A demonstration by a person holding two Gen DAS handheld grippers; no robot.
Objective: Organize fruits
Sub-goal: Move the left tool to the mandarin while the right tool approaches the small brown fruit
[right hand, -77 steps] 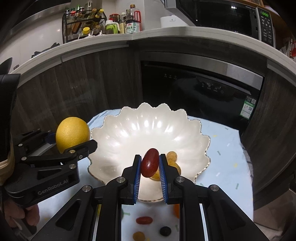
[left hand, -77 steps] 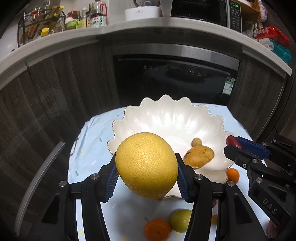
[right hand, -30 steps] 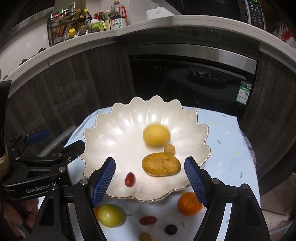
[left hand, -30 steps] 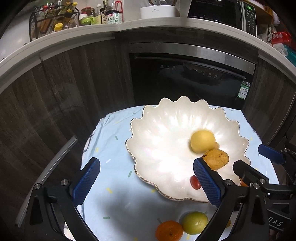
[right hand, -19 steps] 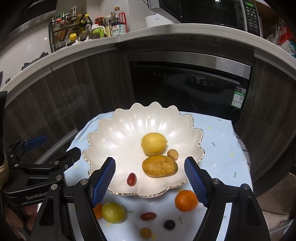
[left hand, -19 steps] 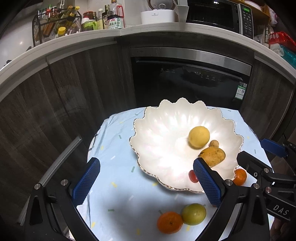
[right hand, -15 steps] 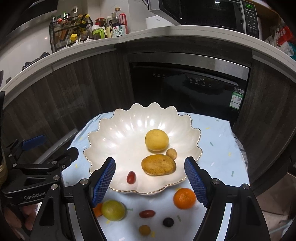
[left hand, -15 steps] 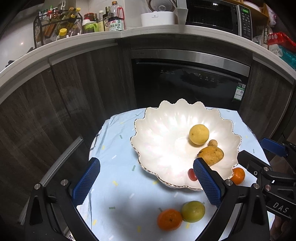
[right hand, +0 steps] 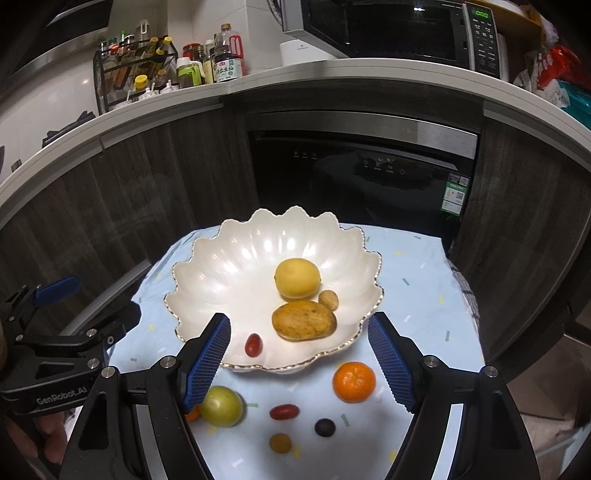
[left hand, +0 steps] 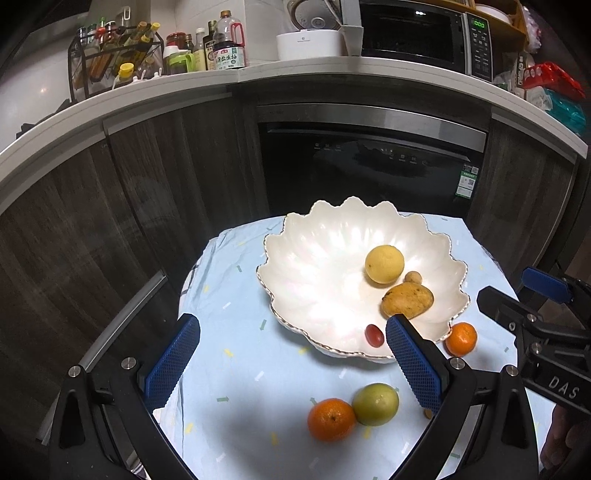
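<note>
Grippers: left gripper (left hand: 291, 363) and right gripper (right hand: 299, 360) both spread wide, holding nothing, on the near side of the bowl (right hand: 207, 273).
Loose fruit: green fruit (right hand: 221, 406), two oranges (right hand: 354, 381), red grape tomato (right hand: 284, 411), dark berry (right hand: 325, 427) on the cloth (right hand: 413, 280), nearer than the bowl.
Bowl contents: cherry tomato (right hand: 253, 345) by the near rim; brown mango (right hand: 304, 319) mid-bowl; small brown fruit (right hand: 328, 299) and yellow citrus (right hand: 297, 278) just behind it.

Beyond the jaws, a black built-in oven (right hand: 364, 173) is set between dark wood cabinets (right hand: 155, 177); above, a pale countertop (right hand: 332, 72) carries bottles (right hand: 227, 55) and a microwave (right hand: 399, 31).
</note>
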